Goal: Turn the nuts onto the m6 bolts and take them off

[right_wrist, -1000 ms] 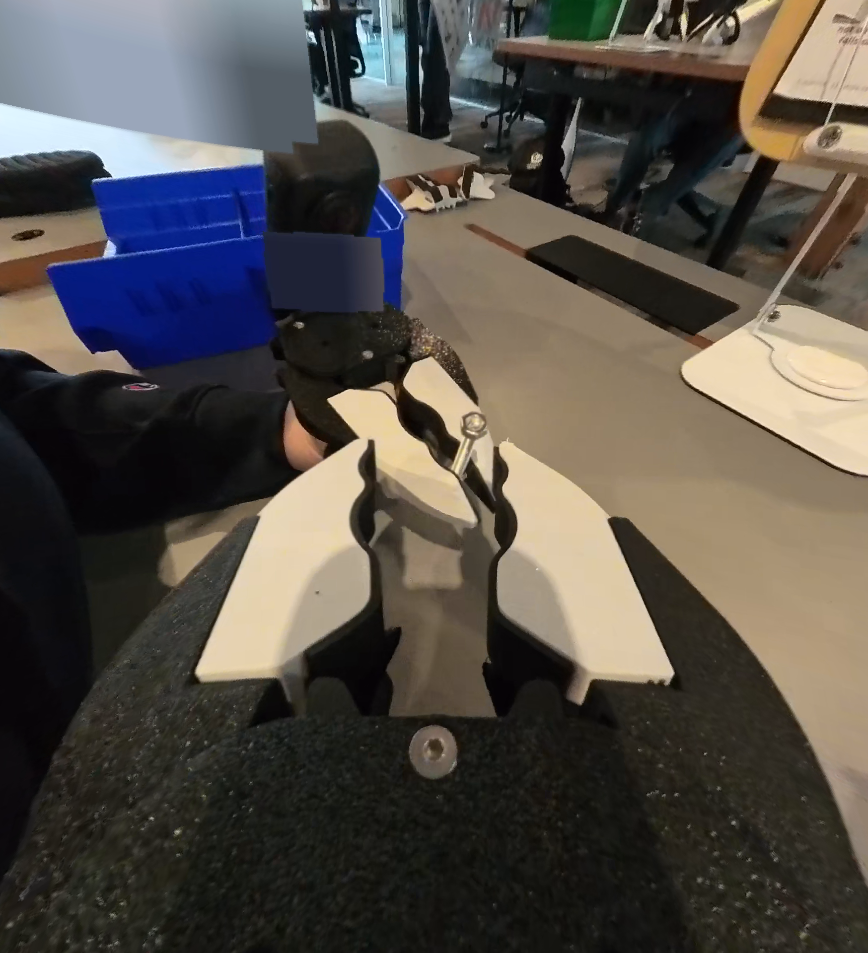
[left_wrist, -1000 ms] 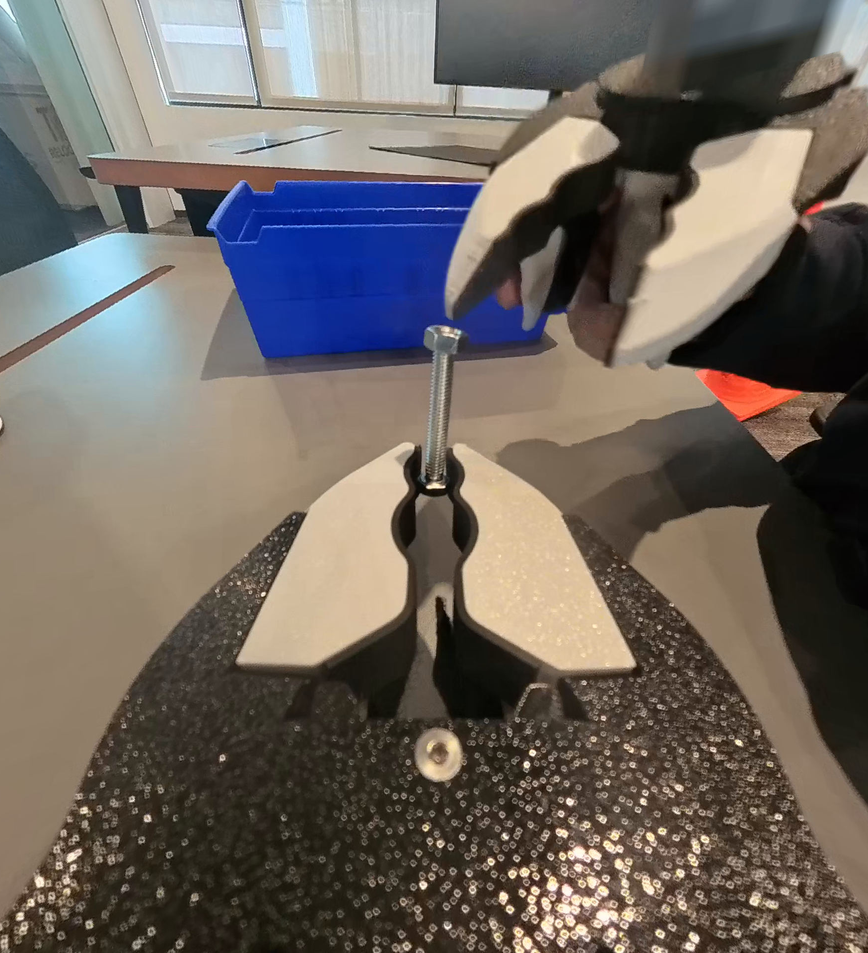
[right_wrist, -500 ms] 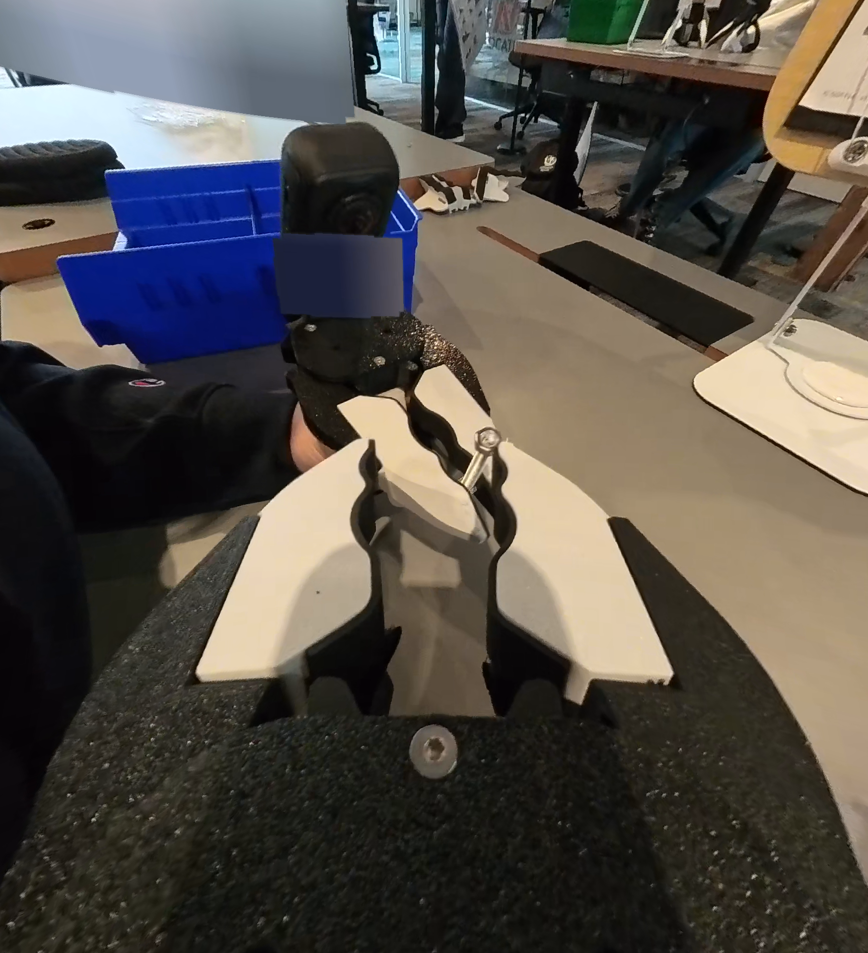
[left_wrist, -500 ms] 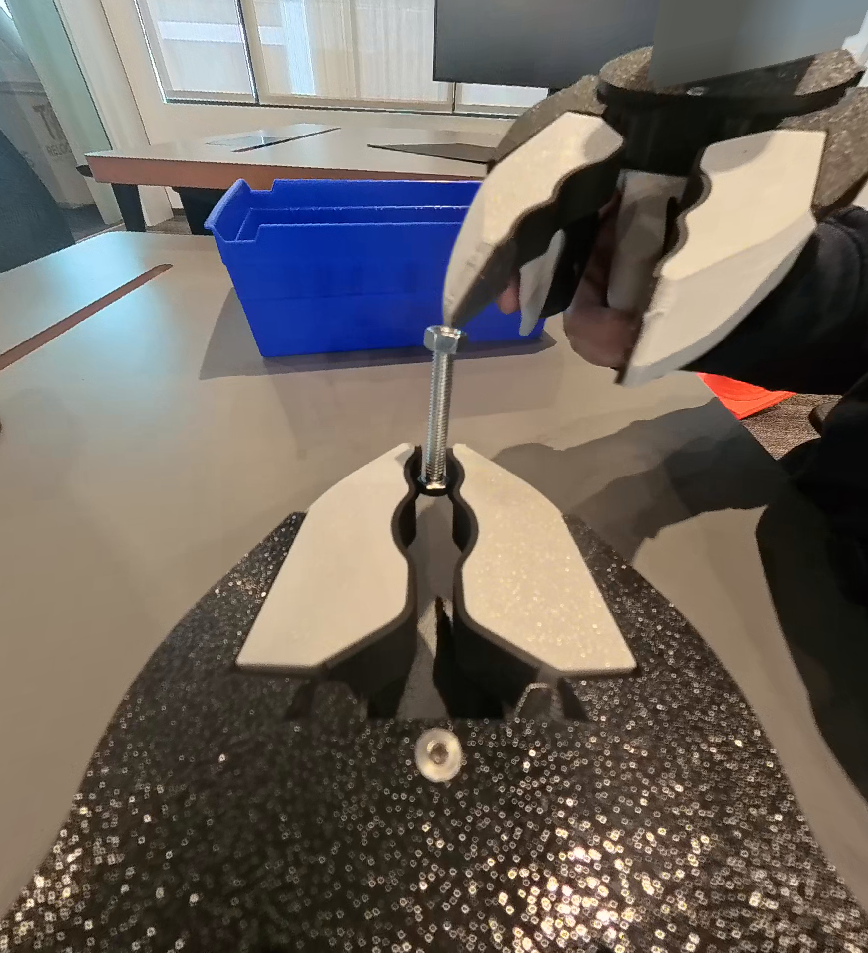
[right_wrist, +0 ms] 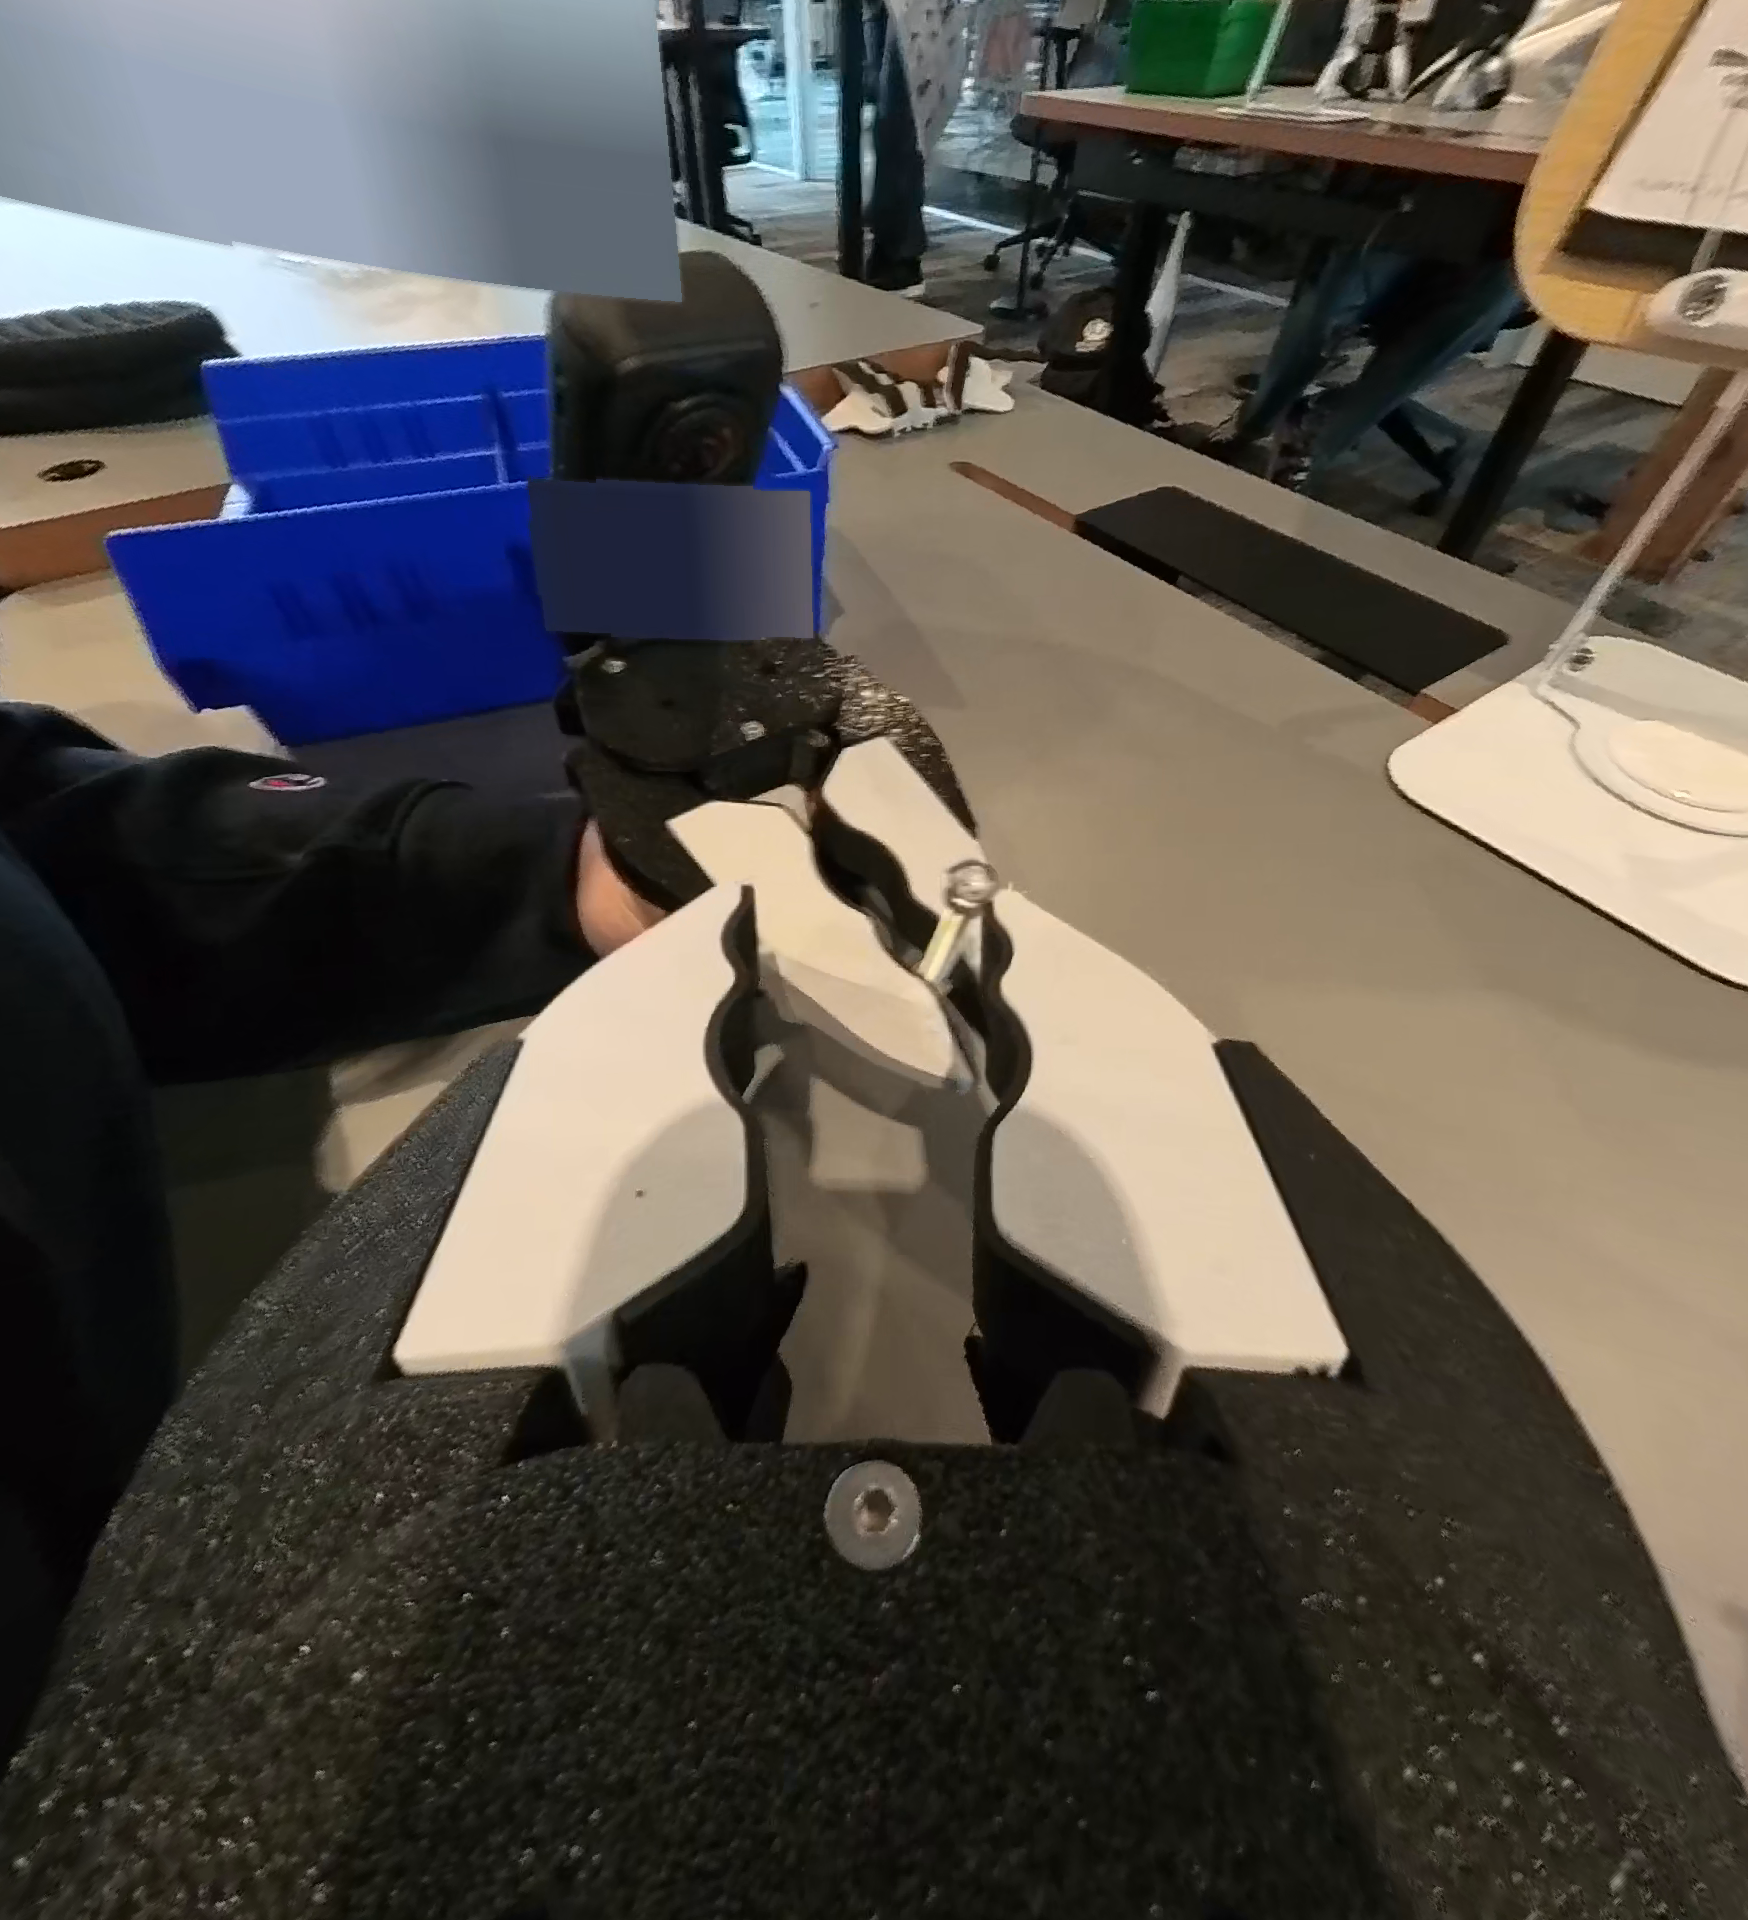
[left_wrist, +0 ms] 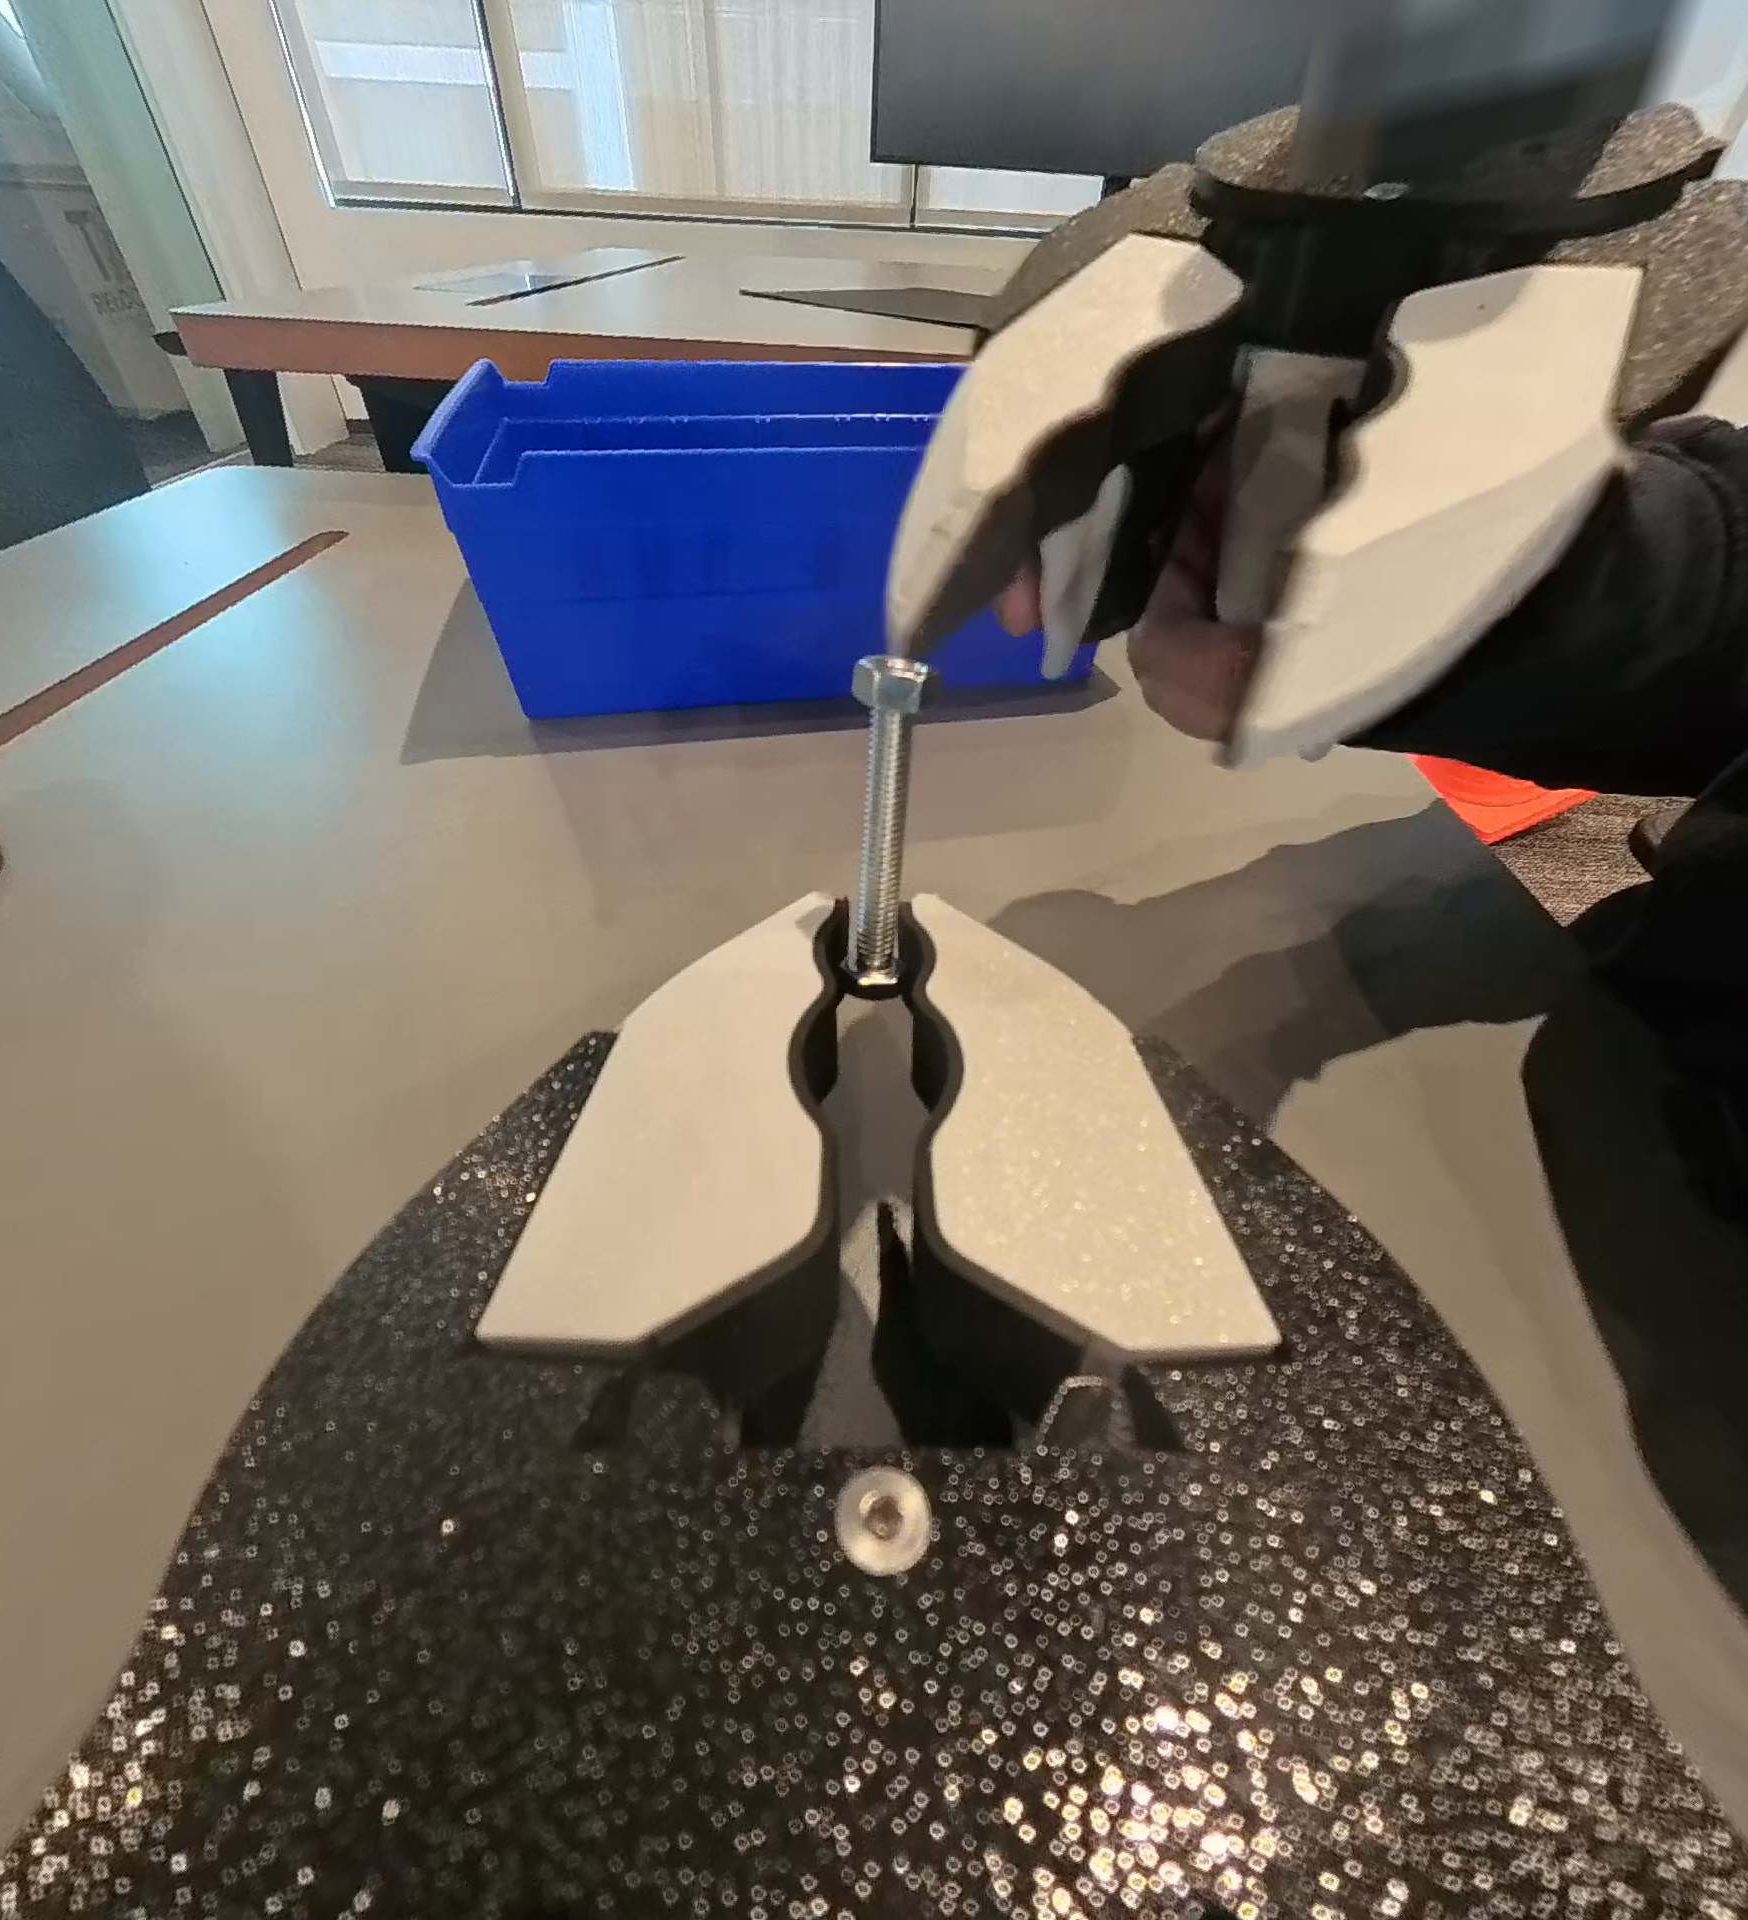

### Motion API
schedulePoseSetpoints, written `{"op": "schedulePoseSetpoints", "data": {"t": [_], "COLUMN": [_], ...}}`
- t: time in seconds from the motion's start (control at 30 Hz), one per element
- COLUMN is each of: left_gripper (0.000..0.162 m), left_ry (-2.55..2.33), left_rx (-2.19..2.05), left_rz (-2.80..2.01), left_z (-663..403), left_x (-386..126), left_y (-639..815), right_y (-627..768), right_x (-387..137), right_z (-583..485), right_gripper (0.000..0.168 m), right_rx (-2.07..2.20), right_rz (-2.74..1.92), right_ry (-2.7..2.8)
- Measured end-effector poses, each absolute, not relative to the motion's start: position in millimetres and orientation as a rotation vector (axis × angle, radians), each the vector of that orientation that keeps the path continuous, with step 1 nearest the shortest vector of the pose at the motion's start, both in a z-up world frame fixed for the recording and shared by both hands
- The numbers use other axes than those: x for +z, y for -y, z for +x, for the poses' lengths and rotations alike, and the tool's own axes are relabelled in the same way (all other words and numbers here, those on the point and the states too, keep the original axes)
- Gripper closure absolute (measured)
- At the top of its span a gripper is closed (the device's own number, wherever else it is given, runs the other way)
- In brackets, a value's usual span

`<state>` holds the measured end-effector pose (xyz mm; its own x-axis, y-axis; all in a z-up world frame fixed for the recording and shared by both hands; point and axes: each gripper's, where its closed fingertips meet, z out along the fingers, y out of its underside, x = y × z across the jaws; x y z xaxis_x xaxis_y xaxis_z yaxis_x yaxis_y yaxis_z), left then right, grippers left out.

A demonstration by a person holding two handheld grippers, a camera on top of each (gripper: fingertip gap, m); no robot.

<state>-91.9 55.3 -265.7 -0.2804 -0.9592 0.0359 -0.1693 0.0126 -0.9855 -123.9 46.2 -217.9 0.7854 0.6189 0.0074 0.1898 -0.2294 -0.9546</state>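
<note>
My left gripper (left_wrist: 875, 935) is shut on the lower end of a silver M6 bolt (left_wrist: 880, 821). The bolt stands upright, hex head (left_wrist: 891, 681) on top. A nut (left_wrist: 875, 975) sits on the thread between the fingertips. My right gripper (left_wrist: 1078, 686) is open and hangs above and to the right, with one fingertip (left_wrist: 917, 613) just over the bolt head. In the right wrist view the bolt (right_wrist: 953, 935) leans between the spread fingers of my right gripper (right_wrist: 875, 904), close to the right finger (right_wrist: 1109, 1091), with the left gripper (right_wrist: 849, 935) below it.
A blue plastic bin (left_wrist: 704, 540) stands behind the bolt on the grey table (left_wrist: 226, 883); it also shows in the right wrist view (right_wrist: 350, 603). A white stand base (right_wrist: 1628, 821) and a black mat (right_wrist: 1285, 582) lie to the right. A dark sleeve (left_wrist: 1628, 623) reaches in. About 6 cm separates my left fingertips from my right. From either gripper's tips it is about 35 cm to the white stand base (right_wrist: 1628, 821).
The right gripper has shifted slightly, so the bolt head now sits nearer its right finger. It stays open. The left gripper and bolt have not moved.
</note>
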Motion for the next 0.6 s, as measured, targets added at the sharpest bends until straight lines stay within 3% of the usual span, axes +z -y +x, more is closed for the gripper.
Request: {"op": "schedulePoseSetpoints", "data": {"t": [0.13,0.4,0.47,0.6], "left_gripper": [0.153,0.153,0.153,0.153], "left_ry": [-1.543,-1.546,-1.545,-1.544], "left_rx": [-1.345,-1.342,-1.342,-1.345], "left_rz": [-1.197,-1.194,-1.193,-1.195], "left_z": [-91.9,-91.9,-91.9,-91.9], "left_x": [-265.7,-265.9,-265.8,-265.8], "left_y": [-55.6,-55.1,-55.2,-55.4], "right_y": [-38.4,-47.4,-39.7,-37.9], "right_x": [-219.4,-218.4,-221.6,-219.3], "right_z": [-127.9,-123.8,-132.1,-127.9], "right_gripper": [0.133,0.128,0.138,0.14], "right_rx": [0.472,0.441,0.492,0.454], "right_rz": [-1.785,-1.787,-1.795,-1.763], "right_ry": [0.648,0.611,0.67,0.648]}}
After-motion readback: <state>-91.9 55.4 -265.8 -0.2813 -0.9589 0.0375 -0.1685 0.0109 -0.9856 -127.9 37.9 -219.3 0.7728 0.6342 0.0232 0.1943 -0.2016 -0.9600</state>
